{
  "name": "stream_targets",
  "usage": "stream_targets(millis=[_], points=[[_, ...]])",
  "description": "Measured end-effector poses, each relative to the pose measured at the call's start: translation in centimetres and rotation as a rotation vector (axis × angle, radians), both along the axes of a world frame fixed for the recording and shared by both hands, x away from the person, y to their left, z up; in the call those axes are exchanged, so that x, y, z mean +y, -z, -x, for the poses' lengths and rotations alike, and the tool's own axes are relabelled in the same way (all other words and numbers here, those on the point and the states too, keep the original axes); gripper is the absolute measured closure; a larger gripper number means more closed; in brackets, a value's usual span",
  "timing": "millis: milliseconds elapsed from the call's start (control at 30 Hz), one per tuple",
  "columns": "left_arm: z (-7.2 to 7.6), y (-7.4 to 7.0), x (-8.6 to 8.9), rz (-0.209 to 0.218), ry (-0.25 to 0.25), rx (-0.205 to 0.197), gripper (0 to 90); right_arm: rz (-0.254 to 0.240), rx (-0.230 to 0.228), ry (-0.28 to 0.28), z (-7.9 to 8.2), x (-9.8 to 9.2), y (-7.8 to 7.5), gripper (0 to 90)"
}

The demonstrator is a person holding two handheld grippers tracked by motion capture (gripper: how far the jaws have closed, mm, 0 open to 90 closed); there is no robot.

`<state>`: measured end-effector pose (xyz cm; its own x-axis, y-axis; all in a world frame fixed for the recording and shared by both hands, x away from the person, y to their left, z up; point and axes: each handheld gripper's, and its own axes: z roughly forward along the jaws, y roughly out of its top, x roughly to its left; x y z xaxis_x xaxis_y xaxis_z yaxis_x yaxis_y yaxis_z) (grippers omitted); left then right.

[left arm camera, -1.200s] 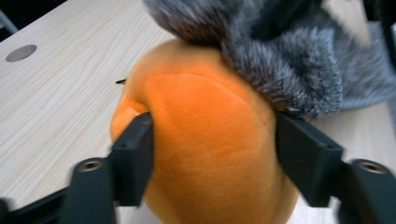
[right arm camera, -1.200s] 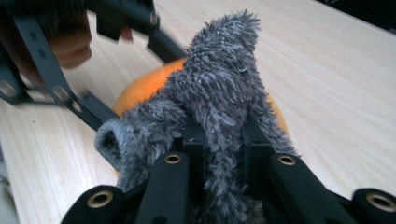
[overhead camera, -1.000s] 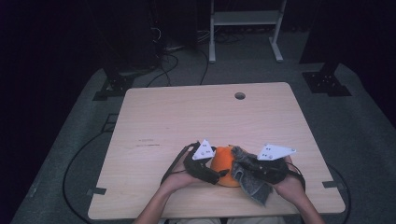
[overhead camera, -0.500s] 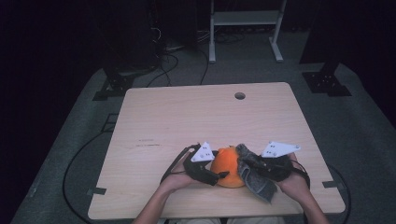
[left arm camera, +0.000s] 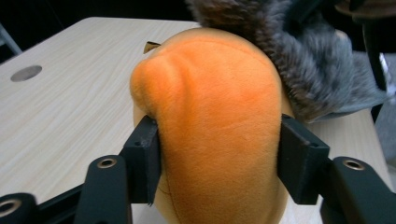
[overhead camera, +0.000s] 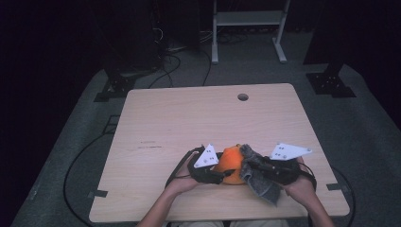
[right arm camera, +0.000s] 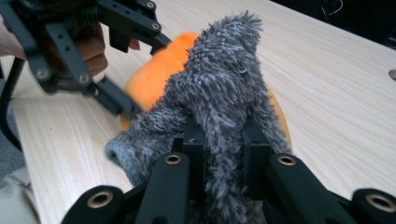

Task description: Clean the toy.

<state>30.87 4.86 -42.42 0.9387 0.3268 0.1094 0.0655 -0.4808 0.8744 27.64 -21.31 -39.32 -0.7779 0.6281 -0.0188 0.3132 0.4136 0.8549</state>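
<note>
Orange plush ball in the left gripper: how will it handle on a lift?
The round orange plush ball looks soft: the left gripper, whose jaws have just been closing, dents its sides, so it will probably squash. Likely light. The fuzzy nap probably resists slipping. The shaggy grey cloth lying against it may drag.

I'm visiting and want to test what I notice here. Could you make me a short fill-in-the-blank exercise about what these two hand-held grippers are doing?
1. The left gripper, whose jaws have just been closing, squeezes a plush toy coloured ____.
2. The right gripper pinches a fluffy cloth coloured ____.
3. In the high view, the cloth lies against the toy's ____ side.
4. The table has a round ____ near its far edge.

Missing words: orange; grey; right; hole
</note>
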Motion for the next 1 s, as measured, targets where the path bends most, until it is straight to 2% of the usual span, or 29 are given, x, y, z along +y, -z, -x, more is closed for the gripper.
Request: stream_targets(millis=[33,67,100,133,167,200,267,367,433,467,500,567,600,633,667,700,733,800,900,933,967,1000], points=[[-0.2,0.2,0.2,0.004,-0.016,0.034,32.9,0.022,-0.002,0.003,-0.1,0.4,0.3,75.8],[-0.6,0.2,0.4,0.02,-0.025,0.072,24.4,0.037,0.004,0.0,-0.2,0.9,0.9,76.0],[-1.0,0.2,0.7,0.065,-0.036,0.13,17.9,0.032,0.011,-0.004,-0.3,1.2,1.2,76.1],[-1.2,0.2,0.9,0.098,-0.044,0.158,16.6,0.028,0.023,-0.024,-0.2,1.5,1.5,76.1],[-1.2,0.3,0.9,0.078,-0.045,0.152,16.9,0.035,0.02,-0.043,0.0,1.9,1.5,76.0],[-1.2,0.4,0.8,0.066,-0.043,0.143,21.1,0.05,0.003,-0.049,0.1,2.2,1.4,76.0],[-1.0,0.7,0.9,0.052,-0.038,0.132,27.9,0.052,0.001,-0.043,0.0,2.1,1.4,75.8],[-1.0,0.8,1.4,0.017,-0.016,0.128,31.6,0.036,0.031,0.014,-0.7,0.7,2.0,75.4],[-1.0,0.8,1.5,0.015,-0.005,0.13,31.6,0.013,0.072,0.042,-1.2,-0.1,2.6,75.5],[-1.0,0.7,1.4,0.03,-0.002,0.136,29.6,0.007,0.076,0.04,-1.3,-0.2,2.8,75.6],[-1.2,0.5,1.3,0.051,-0.017,0.158,24.0,0.014,0.069,0.039,-1.2,-0.1,2.7,75.9],[-1.4,0.5,0.9,0.044,-0.053,0.191,11.4,0.022,0.048,0.02,-0.5,0.7,2.2,76.0],[-1.4,0.7,0.8,0.034,-0.039,0.196,10.8,0.015,0.044,0.003,-0.3,1.0,2.1,76.0],[-1.1,0.9,0.7,0.033,-0.03,0.179,14.6,0.023,0.032,-0.008,-0.1,1.3,1.9,75.9],[-0.9,1.0,0.7,0.032,-0.027,0.15,22.3,0.055,0.02,-0.006,0.0,1.6,1.9,75.9],[-0.7,0.9,0.7,0.049,-0.033,0.125,28.2,0.064,0.02,0.001,0.0,1.6,2.0,75.9],[-0.5,0.7,0.7,0.067,-0.027,0.094,33.1,0.048,0.026,0.012,-0.1,1.4,1.9,76.0],[-0.2,0.1,0.6,0.094,-0.012,0.025,36.3,0.039,0.01,0.028,0.0,1.1,1.3,76.0],[-0.1,0.1,0.7,0.115,-0.014,-0.033,35.2,0.027,-0.03,0.043,0.3,1.1,0.5,76.0],[-0.2,0.3,0.7,0.1,-0.021,-0.039,33.8,0.028,-0.037,0.049,0.3,1.2,0.5,76.0],[-0.4,0.6,0.6,0.069,-0.026,-0.02,30.8,0.038,-0.036,0.052,0.1,1.4,0.7,76.0],[-0.6,1.0,0.6,0.044,-0.019,0.025,26.8,0.056,-0.021,0.053,-0.1,1.7,1.2,76.0]])
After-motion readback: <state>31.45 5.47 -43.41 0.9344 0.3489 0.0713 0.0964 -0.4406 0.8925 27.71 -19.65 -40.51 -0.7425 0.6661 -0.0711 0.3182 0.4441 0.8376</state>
